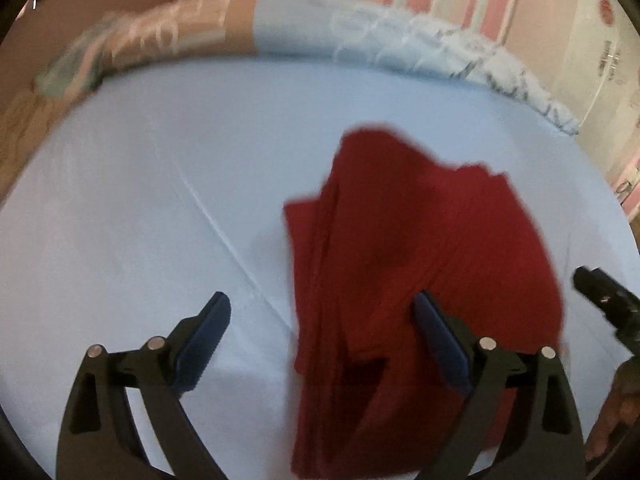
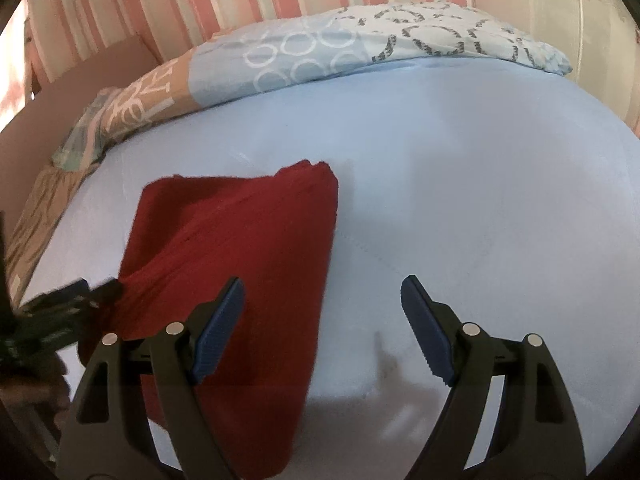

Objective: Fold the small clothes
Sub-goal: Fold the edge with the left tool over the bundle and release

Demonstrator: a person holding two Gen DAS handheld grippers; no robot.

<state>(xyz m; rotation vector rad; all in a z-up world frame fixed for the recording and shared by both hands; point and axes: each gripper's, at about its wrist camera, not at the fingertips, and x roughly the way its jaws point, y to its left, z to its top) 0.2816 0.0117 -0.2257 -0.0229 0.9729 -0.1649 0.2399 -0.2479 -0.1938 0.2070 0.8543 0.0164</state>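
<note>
So the dark red knit garment (image 1: 420,264) is lying flat on the pale blue bed sheet (image 1: 140,200), already folded into a rough rectangle with layered edges showing along its 9 o'clock side. In the left wrist view it fills the middle and runs down toward 6 o'clock; in the right wrist view it sits off at 8 o'clock.

Left claw (image 1: 322,336) is spread wide, nothing pinched. One pad hangs over the cloth, the other over bare sheet, so my guess is it just straddles that long edge.

Right claw (image 2: 322,328) is open too and empty, one finger above the garment's 3 o'clock edge.

The patterned blue and tan pillow (image 2: 280,56) sits at 12 o'clock, well clear of everything.
</note>
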